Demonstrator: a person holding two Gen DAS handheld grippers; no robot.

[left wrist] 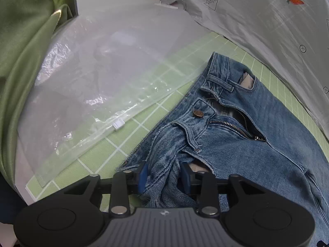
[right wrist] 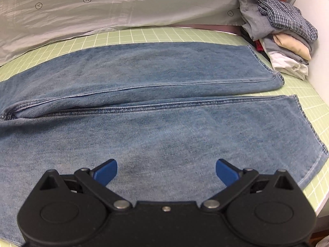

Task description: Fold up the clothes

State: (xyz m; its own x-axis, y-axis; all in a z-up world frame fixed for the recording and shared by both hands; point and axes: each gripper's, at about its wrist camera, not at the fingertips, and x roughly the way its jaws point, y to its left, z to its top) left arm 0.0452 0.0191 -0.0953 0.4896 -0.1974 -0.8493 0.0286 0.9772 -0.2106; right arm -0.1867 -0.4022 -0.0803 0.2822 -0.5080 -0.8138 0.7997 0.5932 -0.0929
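The left tongs (left wrist: 164,175) grip a bunched fold of the jeans (left wrist: 236,144) at the waistband, low in the left wrist view, with denim pinched between the blue pads. The fly is unzipped. A clear plastic bag (left wrist: 98,78) lies to the upper left on the green grid mat (left wrist: 115,144). In the right wrist view, the right tongs (right wrist: 166,171) stand wide open over the lower leg, holding nothing. A pile of folded clothes (right wrist: 283,37) sits at the upper right.

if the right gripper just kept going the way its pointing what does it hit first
Most likely the near leg of the jeans, lying flat on the green mat right ahead of the right gripper; its jaws stand open and empty.
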